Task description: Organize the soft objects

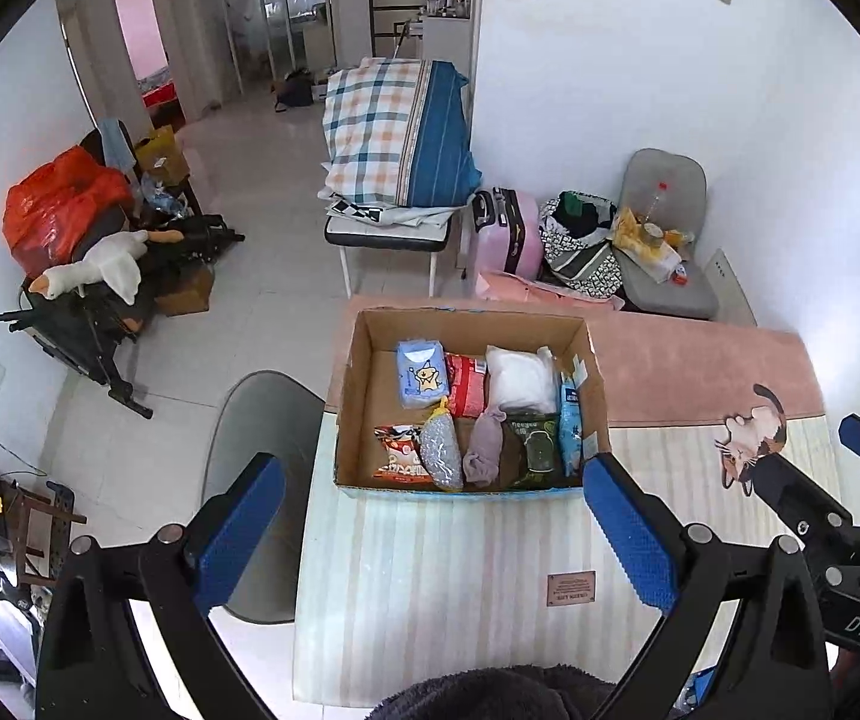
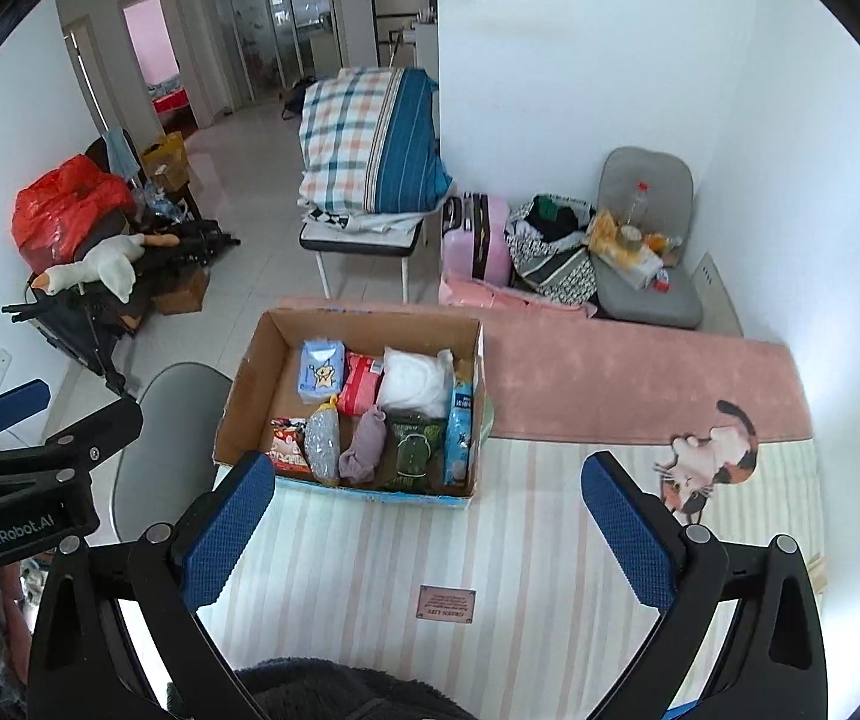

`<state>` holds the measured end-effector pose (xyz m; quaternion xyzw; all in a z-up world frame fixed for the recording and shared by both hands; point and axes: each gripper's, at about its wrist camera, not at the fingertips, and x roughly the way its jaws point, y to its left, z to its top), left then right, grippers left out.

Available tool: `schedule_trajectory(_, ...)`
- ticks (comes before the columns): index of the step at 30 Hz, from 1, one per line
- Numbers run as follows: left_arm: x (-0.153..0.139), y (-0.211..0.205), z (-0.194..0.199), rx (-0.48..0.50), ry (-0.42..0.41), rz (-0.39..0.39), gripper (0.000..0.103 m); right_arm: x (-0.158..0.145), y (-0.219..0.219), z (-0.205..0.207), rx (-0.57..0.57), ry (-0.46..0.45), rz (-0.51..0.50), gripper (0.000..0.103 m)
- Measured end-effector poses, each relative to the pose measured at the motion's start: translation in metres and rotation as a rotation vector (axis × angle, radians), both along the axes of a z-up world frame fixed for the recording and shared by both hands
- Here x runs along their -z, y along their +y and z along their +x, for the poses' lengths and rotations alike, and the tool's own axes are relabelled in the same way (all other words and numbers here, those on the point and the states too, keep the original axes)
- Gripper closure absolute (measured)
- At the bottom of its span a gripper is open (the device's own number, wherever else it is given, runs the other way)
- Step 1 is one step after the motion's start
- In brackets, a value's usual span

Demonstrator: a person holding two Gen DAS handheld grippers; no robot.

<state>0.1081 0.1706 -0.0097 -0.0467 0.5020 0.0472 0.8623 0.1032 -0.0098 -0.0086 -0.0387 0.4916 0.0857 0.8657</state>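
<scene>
While both claws hang back over the near end of the striped mat (image 2: pixel 405 546), nothing is in hand. The left claw (image 1: pixel 430 522) has its blue pads spread wide apart and empty, and the right claw (image 2: pixel 430 525) matches it, jaws apart with only mat between them.

All the soft goods sit in the cardboard box (image 1: pixel 350 384) at the far side of the mat. Far row, left to right: blue tissue pack (image 1: pixel 422 373), red packet (image 1: pixel 466 384), white bundle in clear wrap (image 1: pixel 520 378). Near row: orange snack bag (image 1: pixel 401 451), silvery mesh pouch (image 1: pixel 440 451), mauve rolled cloth (image 1: pixel 484 447), dark green pouch (image 1: pixel 535 443), and a blue sachet (image 1: pixel 571 426) standing on edge against the right wall.

By my read this is either the very start or the very end: the box looks packed in rows and the mat around it is bare, so the sorting may be done. If more is wanted, the next move calls for one claw to travel forward over the near wall, drop onto a single item, and close gently, since these things will squash and slip. The mauve cloth sits clear enough for a clean pinch.
</scene>
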Motion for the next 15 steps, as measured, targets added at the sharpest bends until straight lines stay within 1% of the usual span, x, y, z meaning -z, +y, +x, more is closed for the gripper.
schedule_trajectory(5, -0.002, -0.002, -0.004, -0.005, -0.009, 0.003, 0.001, -0.009, -0.008, -0.005, 0.016, -0.007, -0.004, 0.000)
schedule_trajectory(15, -0.002, -0.006, -0.008, 0.005, -0.006, 0.002, 0.001, -0.006, -0.014, -0.004, 0.041, -0.011, -0.018, 0.000)
